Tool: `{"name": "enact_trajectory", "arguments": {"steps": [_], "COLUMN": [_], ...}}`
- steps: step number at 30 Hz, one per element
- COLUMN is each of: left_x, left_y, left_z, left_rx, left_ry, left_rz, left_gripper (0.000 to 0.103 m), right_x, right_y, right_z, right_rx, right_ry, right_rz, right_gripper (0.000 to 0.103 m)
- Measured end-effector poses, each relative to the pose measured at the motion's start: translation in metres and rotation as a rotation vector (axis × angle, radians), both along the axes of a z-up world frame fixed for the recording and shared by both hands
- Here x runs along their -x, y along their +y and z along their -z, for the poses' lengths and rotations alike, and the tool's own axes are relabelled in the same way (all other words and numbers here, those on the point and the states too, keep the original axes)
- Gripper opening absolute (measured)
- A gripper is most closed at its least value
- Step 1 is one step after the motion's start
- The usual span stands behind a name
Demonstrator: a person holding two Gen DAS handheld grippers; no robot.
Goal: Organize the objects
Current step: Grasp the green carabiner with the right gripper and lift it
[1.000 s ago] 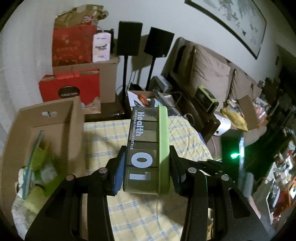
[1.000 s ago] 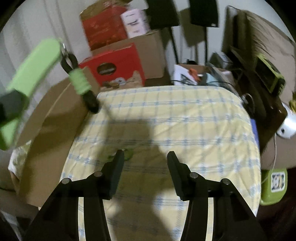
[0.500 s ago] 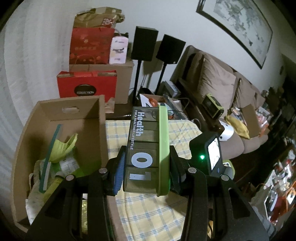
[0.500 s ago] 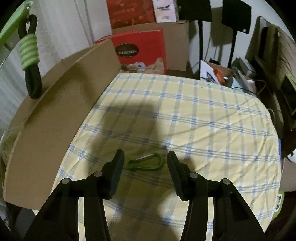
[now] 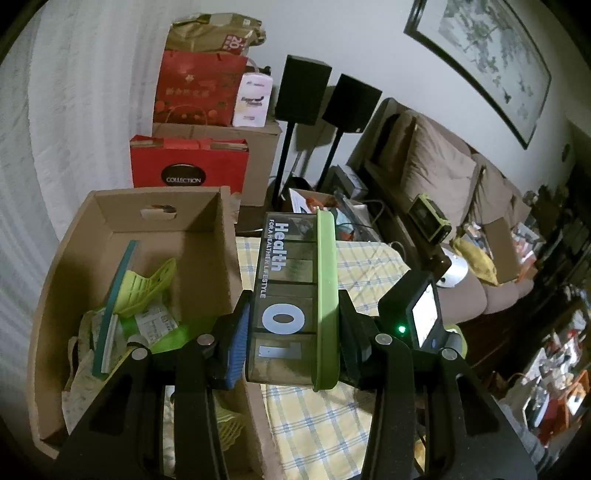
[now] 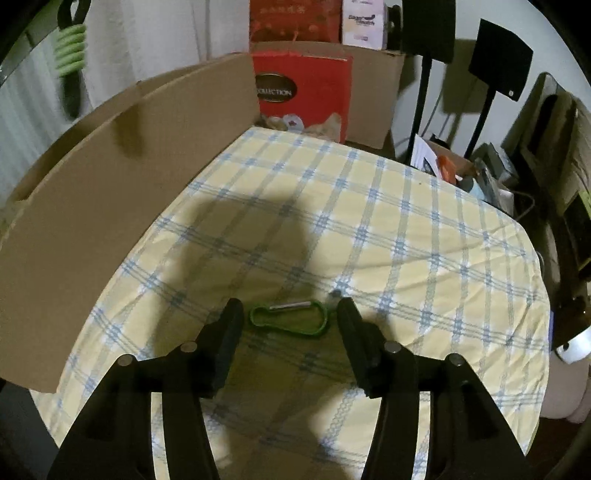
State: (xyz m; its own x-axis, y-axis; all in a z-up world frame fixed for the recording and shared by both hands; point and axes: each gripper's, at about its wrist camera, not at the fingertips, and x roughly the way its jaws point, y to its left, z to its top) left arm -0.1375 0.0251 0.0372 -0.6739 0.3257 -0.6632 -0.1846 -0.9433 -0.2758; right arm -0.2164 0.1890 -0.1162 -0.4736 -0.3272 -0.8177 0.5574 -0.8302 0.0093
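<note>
Between the right gripper's (image 6: 290, 319) parted fingers, which have just been opening, a green carabiner (image 6: 290, 319) lies flat on the checked tablecloth (image 6: 406, 236), its long axis crosswise from finger to finger, untouched. Beside the cardboard box (image 5: 221, 236), the left gripper (image 5: 293, 332) clamps a green-lidded pill organizer (image 5: 295, 295) that points lengthwise away from the camera.

Pill box (image 5: 295, 291): "Health", "FOR A HEALTHIER LIFESTYLE", big "0" and "1" on lid cells. Red gift bag (image 5: 188, 166) past the table's far edge: "COLLECTION" in black oval. Brown paper bag (image 5: 214, 33) atop stack: "20". White carton (image 5: 253, 99): print unreadable.
</note>
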Motion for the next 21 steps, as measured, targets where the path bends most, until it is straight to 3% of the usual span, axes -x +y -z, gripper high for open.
{"name": "enact_trajectory", "arguments": {"steps": [3,4,12,21], "left_x": [-0.001,0.0,-0.003,-0.008], "left_y": [-0.002,-0.003,-0.005,-0.014], "left_z": [0.002,0.003,0.005,0.002], "left_rx": [-0.004,-0.005,-0.01,0.01], "left_ry": [-0.006,-0.008,-0.015,0.01], "left_rz": [0.0,-0.001,-0.007,-0.042], "left_gripper": [0.04,0.04,0.04,0.04], "right_x": [0.005,0.006,0.001,-0.011], "right_y": [0.001,0.001,0.002,0.01], "right_z": [0.0,0.0,-0.002,-0.045], "right_rx": [0.012,0.005,0.01,0.07], "right_ry": [-0.008,-0.003,0.014,0.059], "right_rz": [0.018,0.022,0.043,0.094], "right_gripper": [0.051,0.046,0.045,0.045]}}
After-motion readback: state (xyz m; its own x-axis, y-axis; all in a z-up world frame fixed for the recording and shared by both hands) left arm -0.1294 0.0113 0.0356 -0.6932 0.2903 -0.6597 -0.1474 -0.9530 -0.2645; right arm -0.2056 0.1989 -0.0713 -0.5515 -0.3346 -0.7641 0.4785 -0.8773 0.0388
